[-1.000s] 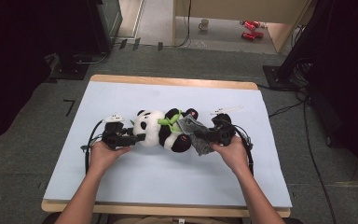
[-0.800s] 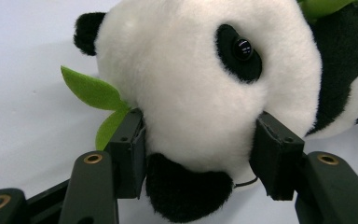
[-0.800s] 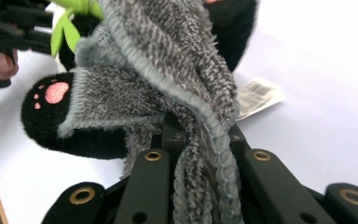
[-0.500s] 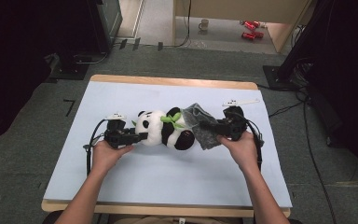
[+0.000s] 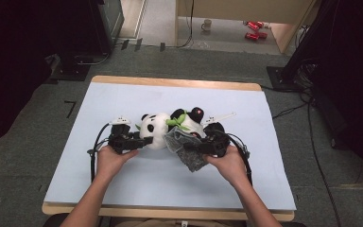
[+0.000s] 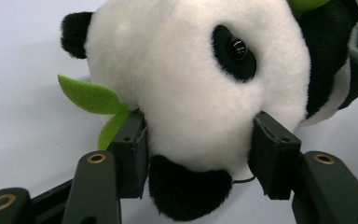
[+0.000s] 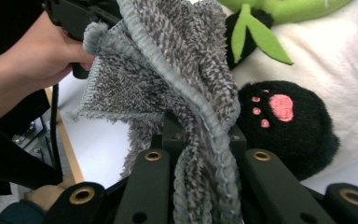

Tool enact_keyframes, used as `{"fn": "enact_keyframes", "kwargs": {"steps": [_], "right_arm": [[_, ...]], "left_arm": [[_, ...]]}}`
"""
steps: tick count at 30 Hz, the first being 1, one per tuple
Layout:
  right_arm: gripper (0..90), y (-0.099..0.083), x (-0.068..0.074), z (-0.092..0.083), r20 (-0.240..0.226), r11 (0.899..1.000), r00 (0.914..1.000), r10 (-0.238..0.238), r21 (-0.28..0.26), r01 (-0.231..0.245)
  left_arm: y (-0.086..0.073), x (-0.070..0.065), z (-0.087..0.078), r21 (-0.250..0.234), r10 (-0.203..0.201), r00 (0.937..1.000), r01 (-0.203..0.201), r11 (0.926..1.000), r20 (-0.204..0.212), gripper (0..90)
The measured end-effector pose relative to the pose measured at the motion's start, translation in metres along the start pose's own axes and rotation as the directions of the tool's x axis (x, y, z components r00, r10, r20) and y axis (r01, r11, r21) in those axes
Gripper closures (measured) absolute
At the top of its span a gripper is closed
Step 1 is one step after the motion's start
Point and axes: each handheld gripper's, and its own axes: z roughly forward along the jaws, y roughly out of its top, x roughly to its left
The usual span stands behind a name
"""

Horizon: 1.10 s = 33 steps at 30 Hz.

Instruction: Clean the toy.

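1. Plush panda: lies on its side near the centre of the pale blue table mat in the high view. Its head points toward 9 o'clock, its body and black feet toward 3 o'clock. A green felt leaf collar sits at the neck.

2. Left gripper: at 9 o'clock of the panda in the high view, held in the person's left hand. In the left gripper view both pads press into the white fur of the head, one at each side, with the black ear between the jaws at 6 o'clock. The jaws stand about half apart and have just been easing slightly wider, yet the head remains clamped between them. A green leaf lies at 10 o'clock of the near pad.

3. Right gripper: at 4 o'clock of the panda, held in the right hand. The jaws are drawn nearly together, pinching a grey terry cloth.

4. Grey terry cloth: in the right gripper view it rises bunched from between the jaws, its stitched edge folded over. It rests against the panda's belly, just beside a black foot with a pink paw print at 3 o'clock.

5. Table: a wooden edge shows at 12 o'clock of the mat.
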Motion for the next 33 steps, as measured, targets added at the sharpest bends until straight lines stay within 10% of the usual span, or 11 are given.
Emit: {"fn": "enact_keyframes", "kwargs": {"steps": [12,33], "right_arm": [[79.2,-0.001,-0.011,0.003,0.121,0.995,0.989,-0.085,-0.046,0.091],[79.1,0.025,-0.041,0.002,0.132,0.988,0.9906,-0.035,-0.143,0.054]], "left_arm": [[0.004,0.002,-0.009,-0.059,0.084,0.9955,-0.081,0.9949,0.044,35.2],[0.0,0.015,-0.019,-0.125,0.227,0.9738,-0.223,0.9668,0.016,27.5]]}}
